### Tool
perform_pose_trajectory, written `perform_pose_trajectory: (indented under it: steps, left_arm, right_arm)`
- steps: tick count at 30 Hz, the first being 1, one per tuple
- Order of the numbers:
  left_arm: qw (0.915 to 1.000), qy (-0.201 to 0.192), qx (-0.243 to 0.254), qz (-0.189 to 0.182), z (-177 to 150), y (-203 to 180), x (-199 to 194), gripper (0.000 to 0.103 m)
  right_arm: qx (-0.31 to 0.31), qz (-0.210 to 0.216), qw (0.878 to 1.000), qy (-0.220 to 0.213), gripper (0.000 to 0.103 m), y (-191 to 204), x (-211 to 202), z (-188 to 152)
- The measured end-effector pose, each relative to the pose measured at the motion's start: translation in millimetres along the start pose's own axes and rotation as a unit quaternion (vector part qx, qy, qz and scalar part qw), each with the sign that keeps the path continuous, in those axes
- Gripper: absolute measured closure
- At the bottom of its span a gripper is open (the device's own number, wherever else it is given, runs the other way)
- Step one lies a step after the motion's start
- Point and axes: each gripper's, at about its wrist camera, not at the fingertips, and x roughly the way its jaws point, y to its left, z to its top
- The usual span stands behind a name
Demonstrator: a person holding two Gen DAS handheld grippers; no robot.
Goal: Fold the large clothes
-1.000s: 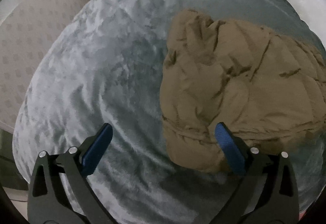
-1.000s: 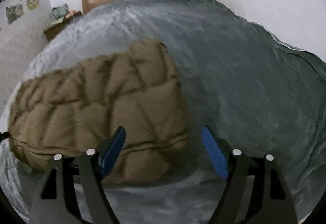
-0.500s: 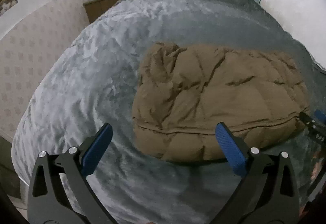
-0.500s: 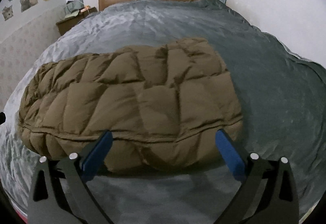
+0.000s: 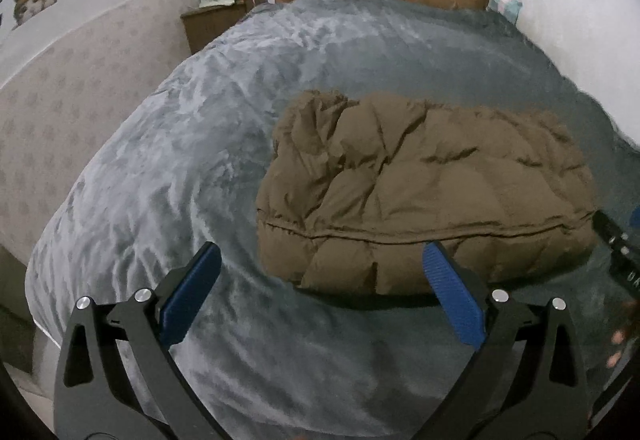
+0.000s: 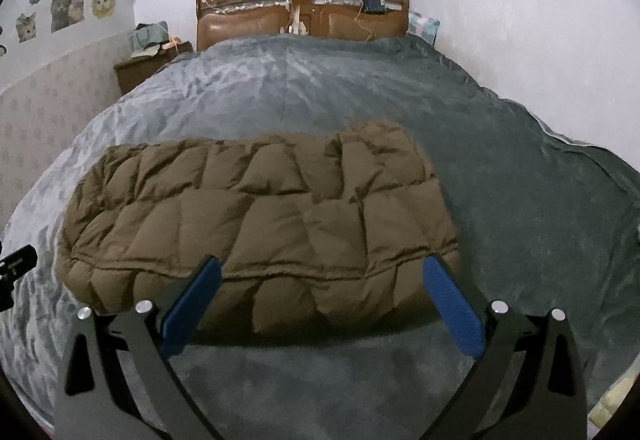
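A brown quilted puffer jacket (image 5: 428,191) lies folded into a thick bundle on the grey blanket of the bed (image 5: 168,167). It also shows in the right wrist view (image 6: 260,215). My left gripper (image 5: 320,292) is open and empty, held back from the jacket's near left edge. My right gripper (image 6: 320,300) is open and empty, held back from the jacket's near right edge. The right gripper's body shows at the right edge of the left wrist view (image 5: 616,252).
A wooden headboard (image 6: 302,13) stands at the far end of the bed (image 6: 520,199). A wooden nightstand (image 6: 140,69) with clutter stands at the far left. A wall with cat stickers (image 6: 64,9) runs along the left; a white wall runs along the right.
Both grippers have pulled back and tilted up from the jacket, so it sits farther away and more of the room shows. The jacket lies still.
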Motion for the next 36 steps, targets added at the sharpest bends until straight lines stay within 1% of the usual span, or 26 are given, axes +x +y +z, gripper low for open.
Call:
perform_pose_trajectory:
  steps: [3, 5, 8, 10, 14, 19, 24, 32, 36]
  left_arm:
    - [0.9996, -0.018, -0.008, -0.018, 2.3, -0.8, -21.8, 0.003]
    - [0.9995, -0.015, 0.003, -0.026, 4.2, -4.2, -28.3, 0.003]
    - [0.9991, -0.027, 0.021, -0.023, 5.4, -9.8, -40.7, 0.003]
    - [0.9985, -0.037, 0.029, -0.029, 5.0, -11.8, -48.4, 0.003]
    - [0.9972, -0.041, 0.044, -0.045, 6.1, -16.1, -59.1, 0.003]
    - [0.9968, -0.049, 0.040, -0.049, 8.4, -15.4, -69.4, 0.003]
    - [0.9968, -0.057, 0.046, -0.032, 9.7, -17.0, -77.0, 0.003]
    - [0.9969, -0.056, 0.044, -0.033, 11.0, -20.8, -84.1, 0.003]
    - [0.9971, -0.056, 0.039, -0.033, 12.1, -19.2, -83.6, 0.003]
  right_arm:
    - [0.004, 0.011, 1.000, 0.001, 0.002, 8.0, -16.1, 3.2]
    - [0.001, 0.012, 1.000, -0.003, 0.002, 13.2, -27.3, 5.0]
    - [-0.001, 0.012, 1.000, -0.019, 0.002, 20.4, -46.9, 8.6]
    - [-0.004, 0.014, 1.000, -0.027, 0.002, 23.5, -58.0, 12.3]
    - [-0.011, 0.014, 0.999, -0.042, 0.002, 27.8, -70.5, 20.2]
    - [-0.010, 0.013, 0.998, -0.054, 0.002, 31.0, -81.7, 27.0]
    - [-0.011, 0.010, 0.998, -0.060, 0.002, 33.1, -86.8, 28.1]
    - [-0.008, 0.009, 0.998, -0.059, 0.002, 30.0, -88.5, 28.7]
    - [-0.009, 0.002, 0.999, -0.053, 0.002, 30.6, -89.9, 29.3]
